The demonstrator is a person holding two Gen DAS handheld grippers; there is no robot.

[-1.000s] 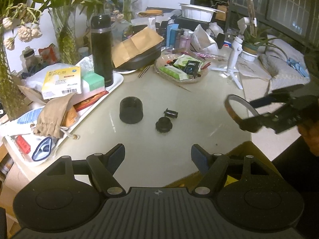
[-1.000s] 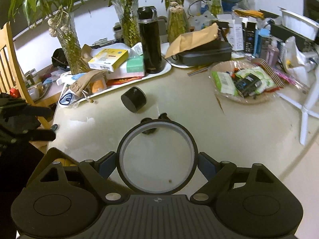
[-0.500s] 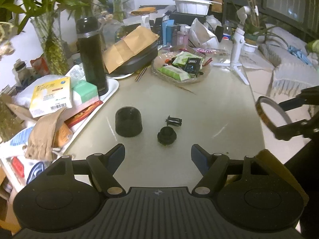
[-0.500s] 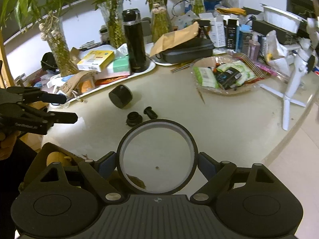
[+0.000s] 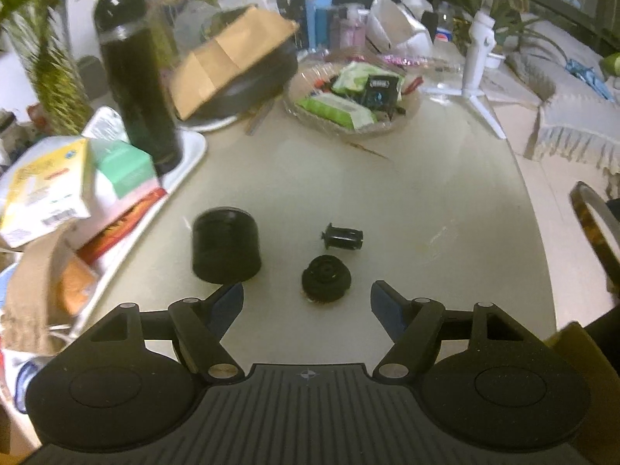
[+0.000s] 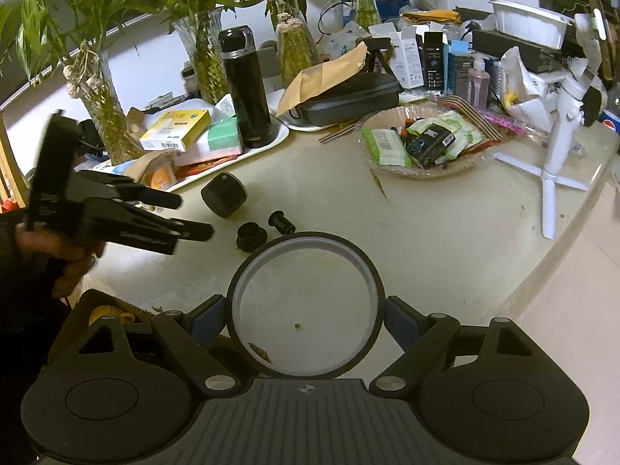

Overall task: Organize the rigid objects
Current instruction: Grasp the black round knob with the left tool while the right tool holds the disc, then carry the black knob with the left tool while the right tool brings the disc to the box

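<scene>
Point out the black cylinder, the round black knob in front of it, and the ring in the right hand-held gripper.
black cylinder (image 5: 226,250): left wrist view, on its side wall.
round black knob (image 5: 326,277): left wrist view, on its top face.
ring (image 6: 306,239): right wrist view, on its far dark rim.

Pale round-edged table (image 6: 445,232), heavily cluttered along its far side. White wall (image 6: 147,50) behind glass vases of bamboo (image 6: 104,104). Light tiled floor (image 6: 573,290) at right.

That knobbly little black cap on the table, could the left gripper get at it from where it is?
Probably yes. The knobbly black cap lies on bare table just ahead of the left gripper, whose jaws stand open and empty. Only the black jar sits nearby, off to one side.
</scene>
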